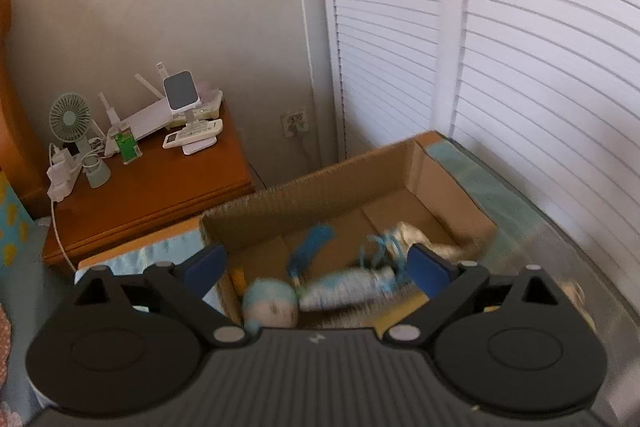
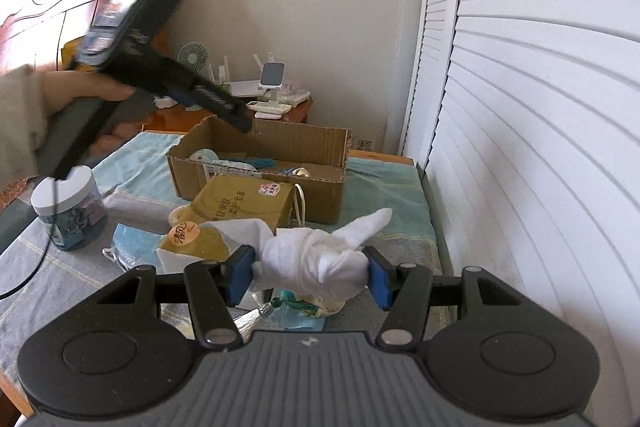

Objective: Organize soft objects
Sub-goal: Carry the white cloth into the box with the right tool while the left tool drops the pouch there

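An open cardboard box [image 2: 304, 141] stands on the bed; it also shows in the left wrist view [image 1: 304, 203]. Inside lie a pale blue doll [image 1: 272, 301], a blue tassel [image 1: 310, 247] and other soft items, blurred. My left gripper [image 1: 316, 267] is open and empty above the box; in the right wrist view it [image 2: 240, 119] hangs over the box's near-left corner. My right gripper [image 2: 308, 277] is shut on a knotted white cloth [image 2: 316, 259], held above the bed in front of the box.
A yellow-brown paper bag [image 2: 236, 215], a blue face mask [image 2: 134, 247] and a white-lidded jar [image 2: 68, 209] lie on the bed. A wooden nightstand [image 1: 152, 183] with a fan and remotes stands behind. White louvred doors [image 2: 520, 107] run along the right.
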`<action>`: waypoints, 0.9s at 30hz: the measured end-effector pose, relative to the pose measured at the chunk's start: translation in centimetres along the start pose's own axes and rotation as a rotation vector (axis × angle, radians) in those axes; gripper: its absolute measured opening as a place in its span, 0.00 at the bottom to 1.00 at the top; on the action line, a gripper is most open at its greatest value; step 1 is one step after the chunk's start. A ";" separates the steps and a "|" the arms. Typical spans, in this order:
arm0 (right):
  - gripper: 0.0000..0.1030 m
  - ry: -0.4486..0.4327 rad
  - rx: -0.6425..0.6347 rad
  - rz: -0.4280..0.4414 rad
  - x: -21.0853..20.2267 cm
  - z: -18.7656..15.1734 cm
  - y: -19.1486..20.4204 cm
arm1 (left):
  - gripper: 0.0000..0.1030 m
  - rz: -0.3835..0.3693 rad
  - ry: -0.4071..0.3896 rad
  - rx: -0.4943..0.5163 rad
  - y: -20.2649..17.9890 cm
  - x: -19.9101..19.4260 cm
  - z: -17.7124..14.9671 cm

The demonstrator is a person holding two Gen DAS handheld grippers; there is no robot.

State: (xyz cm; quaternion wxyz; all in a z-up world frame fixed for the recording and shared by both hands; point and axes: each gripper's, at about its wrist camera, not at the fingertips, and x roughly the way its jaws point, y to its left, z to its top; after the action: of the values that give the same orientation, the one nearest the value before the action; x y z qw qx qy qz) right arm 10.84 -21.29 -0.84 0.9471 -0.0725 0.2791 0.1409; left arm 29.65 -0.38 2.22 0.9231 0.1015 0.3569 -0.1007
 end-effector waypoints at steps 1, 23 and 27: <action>0.61 0.002 0.001 0.001 0.1 0.1 0.0 | 0.96 -0.006 0.002 0.002 -0.1 -0.8 -0.6; 0.61 0.054 -0.063 0.047 8.8 9.2 1.5 | 0.98 -0.054 -0.095 -0.054 -1.5 -12.8 -10.7; 0.61 0.096 -0.038 0.037 12.8 11.5 1.2 | 0.98 -0.053 -0.100 -0.073 -1.0 -12.5 -11.2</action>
State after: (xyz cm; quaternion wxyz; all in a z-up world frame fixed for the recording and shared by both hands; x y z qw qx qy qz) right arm 26.58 -14.79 1.61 0.9283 -0.0919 0.3226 0.1602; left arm 13.15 3.00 2.49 0.9399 0.0532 0.3165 -0.1169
